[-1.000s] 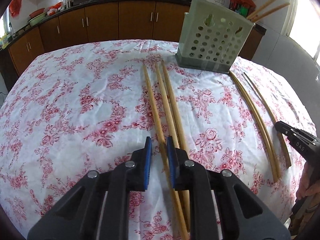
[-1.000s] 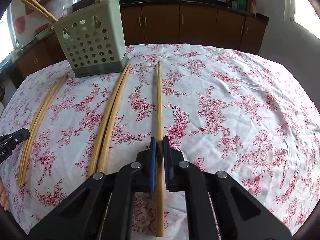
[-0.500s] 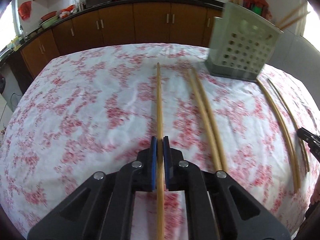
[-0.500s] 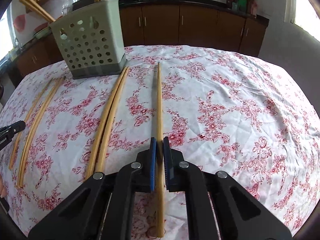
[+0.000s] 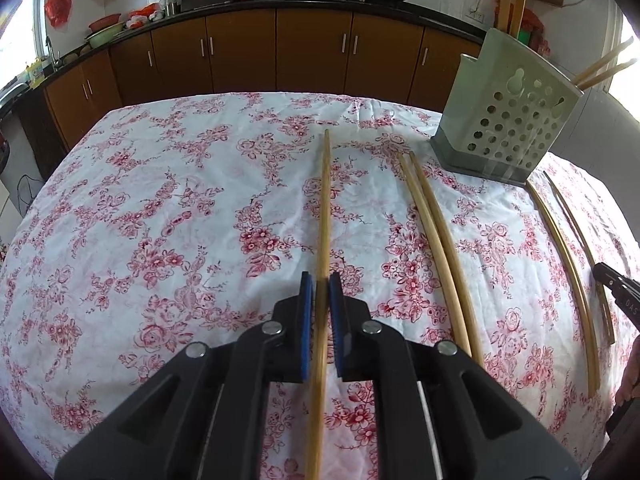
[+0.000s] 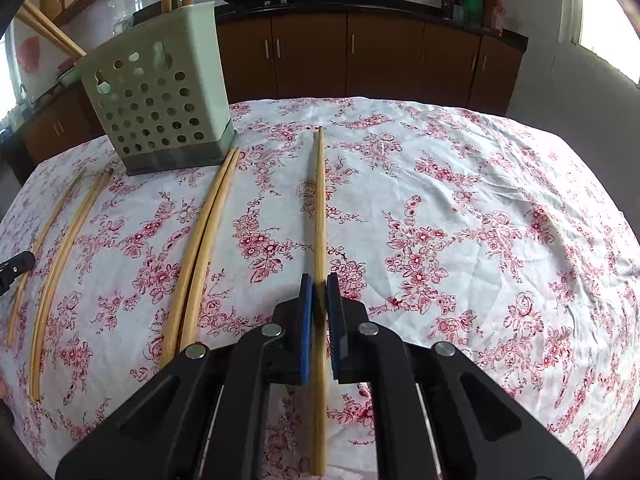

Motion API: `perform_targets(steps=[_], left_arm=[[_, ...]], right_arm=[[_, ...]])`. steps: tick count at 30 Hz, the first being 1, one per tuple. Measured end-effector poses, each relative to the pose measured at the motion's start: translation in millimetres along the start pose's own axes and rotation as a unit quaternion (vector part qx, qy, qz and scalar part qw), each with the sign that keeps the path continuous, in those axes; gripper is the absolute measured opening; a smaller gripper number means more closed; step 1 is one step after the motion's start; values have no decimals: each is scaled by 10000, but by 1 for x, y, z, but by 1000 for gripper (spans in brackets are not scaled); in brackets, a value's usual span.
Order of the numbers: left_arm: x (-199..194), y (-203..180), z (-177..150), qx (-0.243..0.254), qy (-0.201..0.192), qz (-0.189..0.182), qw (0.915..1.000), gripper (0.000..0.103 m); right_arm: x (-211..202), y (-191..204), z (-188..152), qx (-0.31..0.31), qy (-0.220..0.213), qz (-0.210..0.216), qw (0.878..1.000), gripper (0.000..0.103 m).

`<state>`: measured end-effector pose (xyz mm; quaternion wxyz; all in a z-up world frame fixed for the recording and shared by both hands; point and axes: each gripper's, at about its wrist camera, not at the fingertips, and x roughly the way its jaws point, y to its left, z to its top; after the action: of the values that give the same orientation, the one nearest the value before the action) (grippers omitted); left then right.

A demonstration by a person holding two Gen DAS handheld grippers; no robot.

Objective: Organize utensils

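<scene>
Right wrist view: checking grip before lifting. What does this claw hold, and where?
The right claw pinches a long bamboo chopstick mid-shaft, toward the near end.

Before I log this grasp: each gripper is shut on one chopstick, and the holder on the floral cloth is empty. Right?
Not quite. The holder already has chopsticks standing in it, as the right wrist view shows. The left gripper and right gripper are each shut on one chopstick.

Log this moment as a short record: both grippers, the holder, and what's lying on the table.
left gripper: shut on a chopstick
right gripper: shut on a second chopstick
holder: pale green, perforated, upright
stored chopsticks: sticking out of the holder
loose chopsticks: lying on the floral tablecloth
</scene>
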<state>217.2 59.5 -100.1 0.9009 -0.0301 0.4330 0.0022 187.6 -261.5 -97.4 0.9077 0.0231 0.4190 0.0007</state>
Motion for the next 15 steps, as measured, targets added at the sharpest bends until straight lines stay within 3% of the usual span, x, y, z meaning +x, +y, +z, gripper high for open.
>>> perform_targets(steps=[15], left_arm=[[1, -2, 0, 38, 3, 23, 10000, 12]], right_arm=[[0, 0, 0, 100, 1, 90, 9999, 9]])
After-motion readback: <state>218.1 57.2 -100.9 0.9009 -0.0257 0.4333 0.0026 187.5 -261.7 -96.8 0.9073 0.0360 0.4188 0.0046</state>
